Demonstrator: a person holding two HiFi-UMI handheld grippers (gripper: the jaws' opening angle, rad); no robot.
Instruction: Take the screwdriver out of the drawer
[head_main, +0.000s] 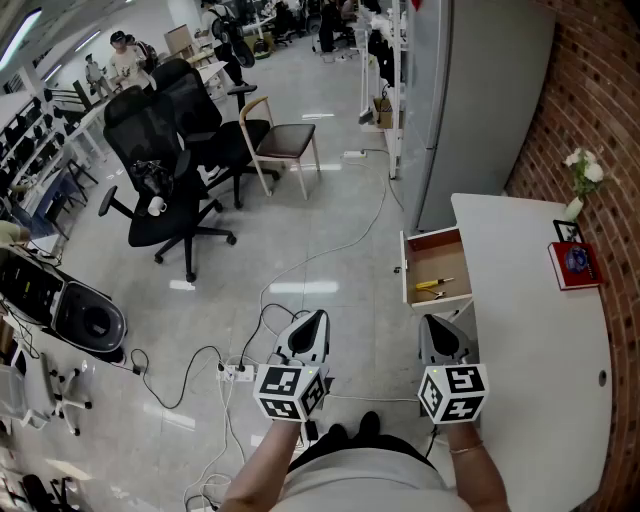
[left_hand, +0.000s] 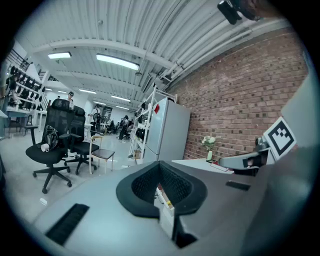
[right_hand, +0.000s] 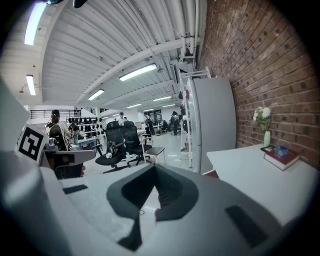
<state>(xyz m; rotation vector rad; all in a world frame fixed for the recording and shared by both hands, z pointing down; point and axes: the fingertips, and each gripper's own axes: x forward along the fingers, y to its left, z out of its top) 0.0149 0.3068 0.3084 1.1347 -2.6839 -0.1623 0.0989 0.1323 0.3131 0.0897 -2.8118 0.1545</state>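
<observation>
Drawer (head_main: 440, 260) open, screwdriver (head_main: 434, 284) inside; right gripper (head_main: 433, 321) near its front edge, left gripper (head_main: 317, 316) over open floor (head_main: 350, 300); both jaws closed.

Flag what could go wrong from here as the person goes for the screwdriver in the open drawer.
The right gripper is shut and short of the drawer; unless it opens first, it may shove the yellow-handled tools instead of gripping one.
Those tools lie close together, so the wrong one, or both, could get pinched.
Cables and a power strip lie on the floor by the person's shoes: a possible trip.
</observation>
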